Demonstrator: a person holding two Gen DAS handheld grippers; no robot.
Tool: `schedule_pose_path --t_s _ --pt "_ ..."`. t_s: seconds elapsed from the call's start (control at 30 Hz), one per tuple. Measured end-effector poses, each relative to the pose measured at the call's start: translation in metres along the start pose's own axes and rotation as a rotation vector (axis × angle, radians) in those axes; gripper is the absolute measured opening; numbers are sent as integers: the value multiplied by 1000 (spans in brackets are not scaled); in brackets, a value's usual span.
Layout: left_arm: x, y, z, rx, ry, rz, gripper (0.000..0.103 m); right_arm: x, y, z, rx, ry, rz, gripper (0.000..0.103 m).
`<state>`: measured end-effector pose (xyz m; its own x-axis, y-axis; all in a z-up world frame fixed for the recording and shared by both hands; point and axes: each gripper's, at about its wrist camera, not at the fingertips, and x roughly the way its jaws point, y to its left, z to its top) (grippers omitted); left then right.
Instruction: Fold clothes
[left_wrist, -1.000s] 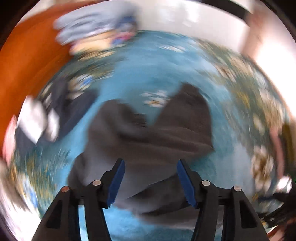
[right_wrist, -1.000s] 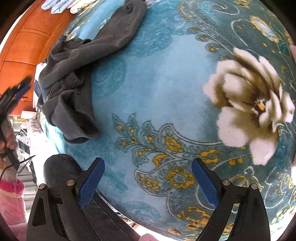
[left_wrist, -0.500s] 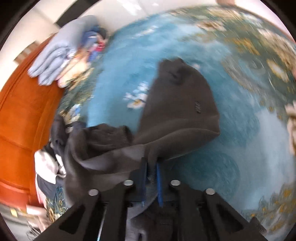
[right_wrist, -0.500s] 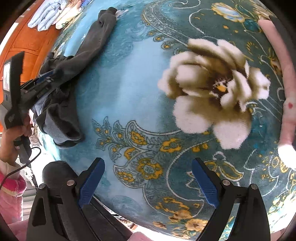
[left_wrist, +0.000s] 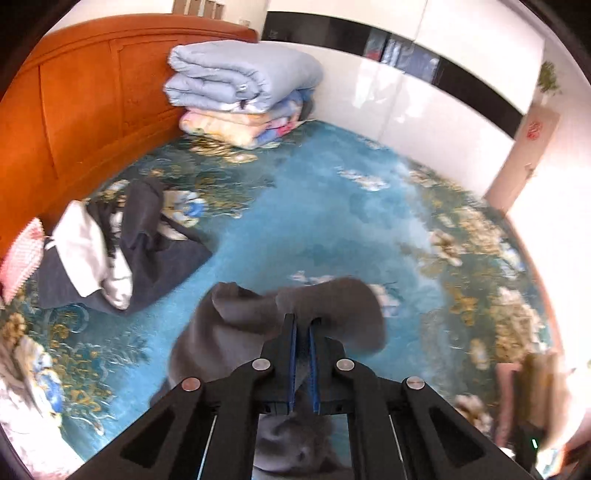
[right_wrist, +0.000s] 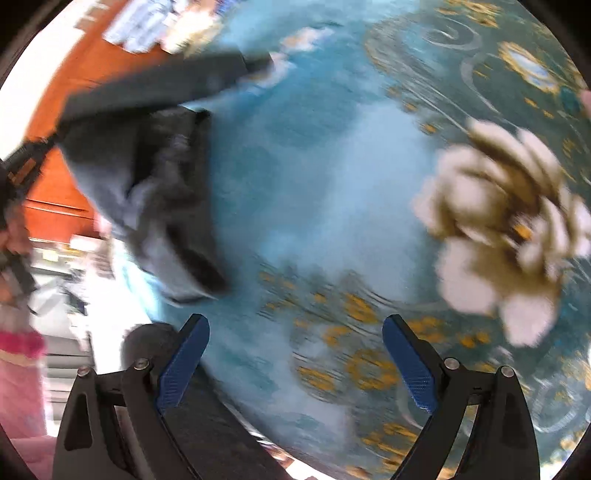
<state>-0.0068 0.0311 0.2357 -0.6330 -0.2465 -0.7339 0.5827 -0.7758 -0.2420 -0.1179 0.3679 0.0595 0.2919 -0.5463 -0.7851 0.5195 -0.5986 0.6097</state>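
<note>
left gripper (left_wrist: 303, 325) pinching grey garment (left_wrist: 236, 317) fold | right gripper (right_wrist: 295, 358) spread, holding nothing | garment's long part stretches away toward headboard (left_wrist: 74, 110), lifted off bedspread (left_wrist: 314, 221) | bare bedspread ahead; clothes pile (left_wrist: 110, 251) left

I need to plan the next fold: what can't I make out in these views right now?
- Left wrist view: the left tool covers its pinch point on the dark grey fabric garment; the garment's lower part is cut off.
- Right wrist view: motion blur smears the garment, so its type and edges are unreadable.
</note>
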Motion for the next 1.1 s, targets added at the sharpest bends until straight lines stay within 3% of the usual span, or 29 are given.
schedule_pose_path --t_s 0.1,0.2,0.33,0.5,0.77,0.93,1.1 --pt "-13 -4 -12 -35 7 -80 6 -7 11 18 68 -76 230 95" --pt "-15 -17 -42 -41 56 -175 6 -5 11 30 171 -117 406 95" --pt "-14 -35 -82 -31 142 -270 6 4 6 32 277 -101 548 95" --pt "4 -56 -117 -2 249 -297 6 27 -6 25 414 -45 677 95" --pt "1 -55 -114 4 258 -281 6 66 -1 38 560 8 801 95" --pt "-14 -33 -113 -72 188 -292 6 74 22 48 549 36 849 90" --pt "-14 -33 -115 -52 213 -309 6 82 33 55 546 70 844 87"
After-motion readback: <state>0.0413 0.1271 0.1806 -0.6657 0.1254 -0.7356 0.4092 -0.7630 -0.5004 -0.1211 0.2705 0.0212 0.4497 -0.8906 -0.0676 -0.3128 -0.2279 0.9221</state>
